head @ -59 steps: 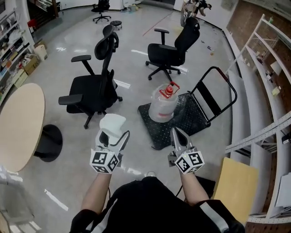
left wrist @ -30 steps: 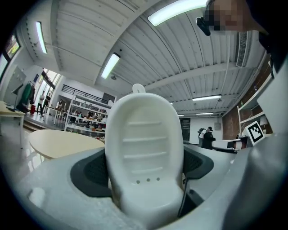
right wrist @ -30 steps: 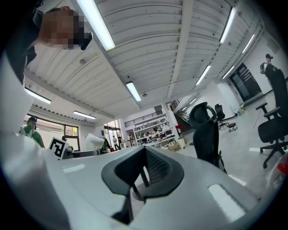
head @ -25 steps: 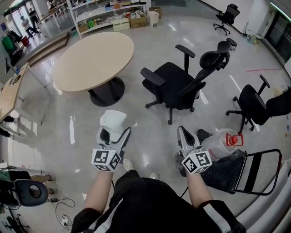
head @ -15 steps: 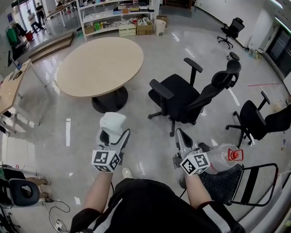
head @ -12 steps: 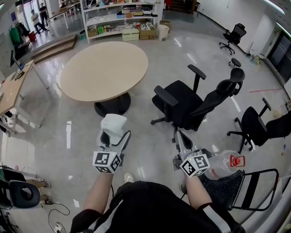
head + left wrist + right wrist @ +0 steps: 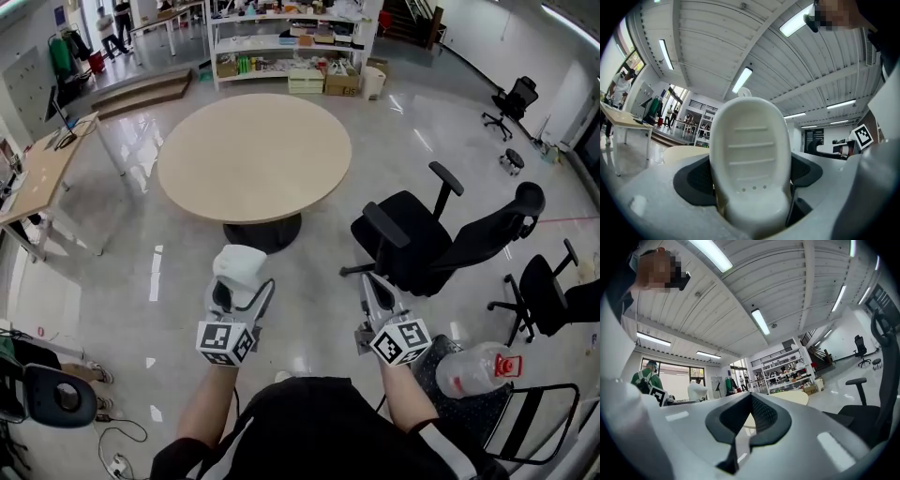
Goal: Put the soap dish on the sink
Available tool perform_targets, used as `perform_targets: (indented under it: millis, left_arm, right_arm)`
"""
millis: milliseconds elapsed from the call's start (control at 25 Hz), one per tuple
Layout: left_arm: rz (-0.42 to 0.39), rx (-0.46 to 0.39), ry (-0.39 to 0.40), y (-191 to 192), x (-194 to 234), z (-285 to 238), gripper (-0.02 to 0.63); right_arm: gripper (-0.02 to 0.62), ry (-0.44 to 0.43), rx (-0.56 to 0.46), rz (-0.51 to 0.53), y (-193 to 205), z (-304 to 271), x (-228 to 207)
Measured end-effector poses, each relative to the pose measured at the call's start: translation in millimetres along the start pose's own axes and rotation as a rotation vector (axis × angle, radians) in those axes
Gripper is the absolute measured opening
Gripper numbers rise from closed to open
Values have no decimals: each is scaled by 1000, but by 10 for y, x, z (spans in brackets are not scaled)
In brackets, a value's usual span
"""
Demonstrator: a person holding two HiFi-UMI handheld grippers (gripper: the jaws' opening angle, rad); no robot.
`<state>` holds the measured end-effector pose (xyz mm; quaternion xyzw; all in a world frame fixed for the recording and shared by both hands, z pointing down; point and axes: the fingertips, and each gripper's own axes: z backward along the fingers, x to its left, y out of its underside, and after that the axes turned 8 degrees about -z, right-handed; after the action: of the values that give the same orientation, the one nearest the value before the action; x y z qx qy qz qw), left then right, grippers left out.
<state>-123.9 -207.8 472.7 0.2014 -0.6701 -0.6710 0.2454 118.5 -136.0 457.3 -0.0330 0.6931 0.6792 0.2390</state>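
Left gripper view: soap dish (image 7: 750,154) pinched by its lower end.
Likely light, stiff, slippery plastic; left gripper (image 7: 240,296) clamps it, right gripper (image 7: 373,296) pressed together, empty.

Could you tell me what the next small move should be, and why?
Probably turn to search for the sink: no view shows one, only a round beige table and black office chairs. The left tongs grip the white oval plastic soap dish; the right tongs are shut, empty.
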Motion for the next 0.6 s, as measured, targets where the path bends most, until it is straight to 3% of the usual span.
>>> perform_targets:
  millis: [280,600]
  left_arm:
    - [20,18,-90,94,506,27,456]
    - [-5,42,-168,192,958,-309,456]
  right_arm:
    - [5,-55,51,-13,171,-524,140]
    - [5,-88,59,-8,208,-1215,-221]
